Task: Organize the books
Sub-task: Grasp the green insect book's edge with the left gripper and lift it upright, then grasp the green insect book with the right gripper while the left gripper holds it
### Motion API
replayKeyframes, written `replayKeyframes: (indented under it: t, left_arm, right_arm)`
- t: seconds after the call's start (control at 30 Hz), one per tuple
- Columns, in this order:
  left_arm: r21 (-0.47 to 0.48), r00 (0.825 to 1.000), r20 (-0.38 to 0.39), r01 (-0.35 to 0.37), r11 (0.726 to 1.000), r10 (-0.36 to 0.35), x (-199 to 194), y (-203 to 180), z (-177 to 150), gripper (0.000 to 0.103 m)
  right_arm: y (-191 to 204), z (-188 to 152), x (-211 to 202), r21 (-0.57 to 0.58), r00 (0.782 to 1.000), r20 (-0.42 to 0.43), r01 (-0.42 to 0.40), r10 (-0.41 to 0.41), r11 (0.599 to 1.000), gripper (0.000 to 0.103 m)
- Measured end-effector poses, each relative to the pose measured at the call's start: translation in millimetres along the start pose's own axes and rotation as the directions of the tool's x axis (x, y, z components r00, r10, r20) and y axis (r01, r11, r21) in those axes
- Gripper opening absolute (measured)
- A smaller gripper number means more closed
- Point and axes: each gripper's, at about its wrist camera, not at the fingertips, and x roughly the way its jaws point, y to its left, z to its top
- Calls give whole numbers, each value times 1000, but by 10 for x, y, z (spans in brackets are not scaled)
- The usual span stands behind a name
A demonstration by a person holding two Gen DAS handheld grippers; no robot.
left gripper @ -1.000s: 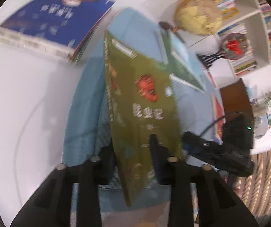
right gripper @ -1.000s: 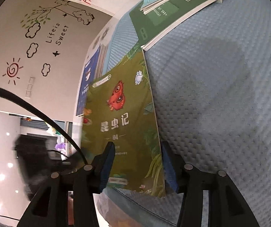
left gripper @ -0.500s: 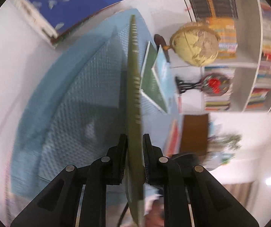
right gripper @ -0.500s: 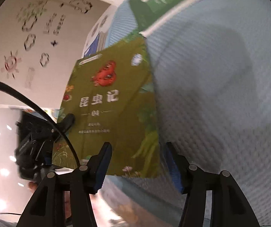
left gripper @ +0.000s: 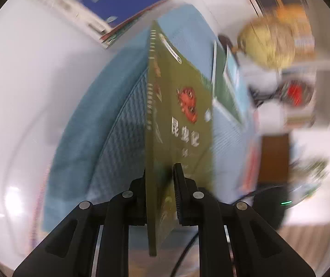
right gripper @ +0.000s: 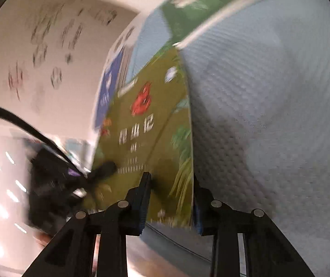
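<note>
Two claws flank the olive book (left gripper: 183, 124): left claw (left gripper: 160, 198) clamps it, right claw (right gripper: 172, 198) closing around it.

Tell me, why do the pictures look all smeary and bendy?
Left wrist view: the globe and shelves are smeared by motion, while the green book stays fairly sharp. Right wrist view: the wall drawings are streaked and the book's title blurs. Both views: the fisheye lens bends the edges.

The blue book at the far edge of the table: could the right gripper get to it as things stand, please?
Probably not yet: the right gripper is closing around the olive-green book, which stands between it and the blue book.
</note>
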Motion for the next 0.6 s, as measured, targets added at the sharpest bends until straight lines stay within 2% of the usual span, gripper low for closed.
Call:
replayKeyframes:
  t: [0.13, 0.27, 0.33, 0.4, 0.43, 0.6]
  left_arm:
    - [166, 990, 29, -140, 976, 138, -43, -228, -271, 17]
    - [271, 976, 60, -219, 937, 211, -57, -365, -513, 17]
    - [321, 969, 76, -248, 914, 237, -73, -469, -575, 17]
    - [351, 967, 83, -253, 901, 240, -123, -564, -603, 17]
    - [352, 968, 94, -252, 901, 234, -180, -595, -605, 17]
    - [370, 973, 129, -226, 901, 191, -445, -717, -531, 17]
  right_arm:
    - [221, -142, -92, -136, 999, -6, 42, -43, 990, 31]
    - [410, -293, -179, -229, 995, 18, 95, -93, 969, 31]
    - [543, -398, -184, -317, 987, 40, 163, -158, 934, 31]
    - [763, -525, -172, -452, 966, 88, 257, -244, 854, 32]
    - [723, -540, -195, -477, 965, 90, 259, -247, 840, 31]
    - [872, -625, -385, -503, 976, 117, 219, -185, 836, 31]
